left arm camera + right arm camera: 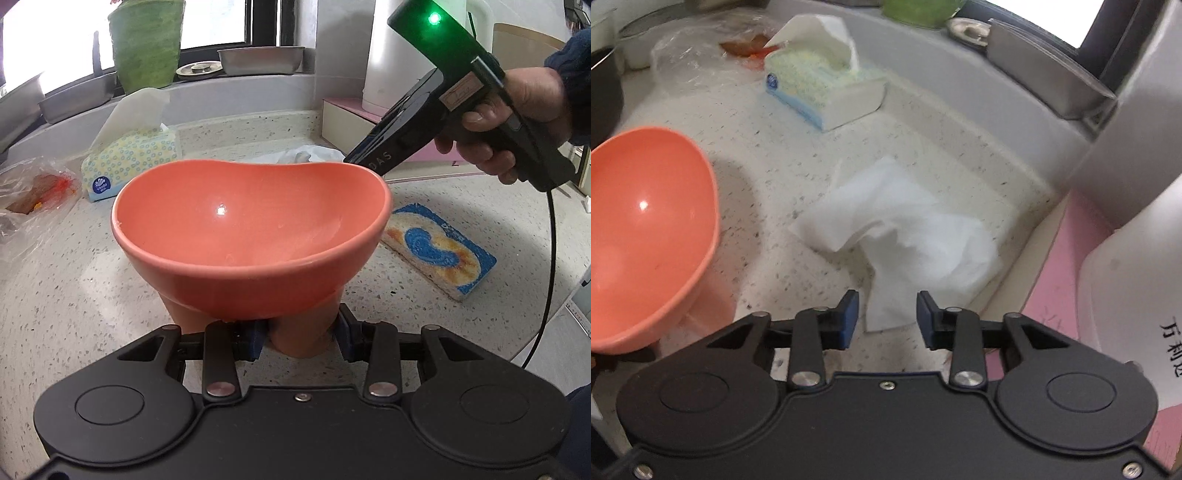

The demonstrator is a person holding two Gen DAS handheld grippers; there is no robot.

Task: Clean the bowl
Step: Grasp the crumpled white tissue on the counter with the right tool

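The letters "DAS" are printed in grey on the black body of the right gripper [886, 314], readable only from the left wrist view, while the right wrist view alone catches dark Chinese characters on a white container [1137, 295] at the right edge, cut off too much to read fully. The tissue pack [133, 162] carries a small blue logo whose lettering is too small to read. The coral bowl [251, 236] stands upright on the speckled stone countertop [74, 314], and the left gripper [301, 338] is clamped on 1 of its stubby feet, blue pads pressed to either side. The right gripper's jaws stand apart over a crumpled white tissue [905, 236] lying on the counter beside the bowl, the pads [849, 317] not pressing on it. A person's hand [517, 122] holds that tool (a green light glows on its top). Only the left view shows the blue, white and orange sponge [439, 247] lying flat to the right of the bowl, a green plant pot [147, 44] and steel trays [258, 59] on the sill under a bright window. A clear plastic bag [33, 192] with orange scraps lies at left. A pink mat [1063, 273] sits under the white container.
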